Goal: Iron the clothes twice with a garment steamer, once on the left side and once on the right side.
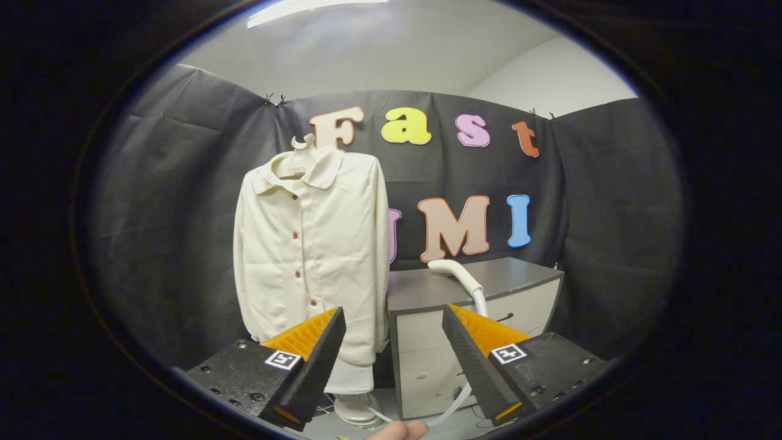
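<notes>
Well beyond open-fingered hand-held gripper (394, 318): steamer (455, 273).

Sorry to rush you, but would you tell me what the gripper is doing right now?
Gripper: open, fingers apart and holding nothing; the steamer head lies beyond them on the cabinet.

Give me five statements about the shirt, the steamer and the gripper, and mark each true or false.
1. The cream shirt hangs buttoned on a stand. True.
2. The gripper is shut on the steamer head. False: its fingers stand open with nothing between them.
3. The steamer head lies on top of the grey cabinet. True.
4. The cabinet stands to the left of the shirt. False: it stands to the right, just beside it.
5. The steamer's hose runs down the cabinet's front. True.
</notes>
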`<action>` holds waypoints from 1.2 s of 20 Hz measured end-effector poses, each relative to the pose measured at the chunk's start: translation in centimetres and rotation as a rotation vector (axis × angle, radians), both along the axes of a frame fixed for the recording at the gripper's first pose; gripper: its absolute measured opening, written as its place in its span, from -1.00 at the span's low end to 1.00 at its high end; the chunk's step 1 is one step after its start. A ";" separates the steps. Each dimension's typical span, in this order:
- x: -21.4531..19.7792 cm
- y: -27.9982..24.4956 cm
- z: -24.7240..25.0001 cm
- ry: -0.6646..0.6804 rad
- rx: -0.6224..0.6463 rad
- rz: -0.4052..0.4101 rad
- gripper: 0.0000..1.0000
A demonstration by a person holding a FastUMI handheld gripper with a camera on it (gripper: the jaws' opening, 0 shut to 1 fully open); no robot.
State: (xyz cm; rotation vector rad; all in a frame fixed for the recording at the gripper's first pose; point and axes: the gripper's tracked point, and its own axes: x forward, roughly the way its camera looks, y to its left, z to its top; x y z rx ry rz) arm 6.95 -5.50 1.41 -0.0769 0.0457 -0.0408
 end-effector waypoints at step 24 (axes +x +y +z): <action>34.3 -20.4 -5.9 0.438 -0.076 -0.162 0.93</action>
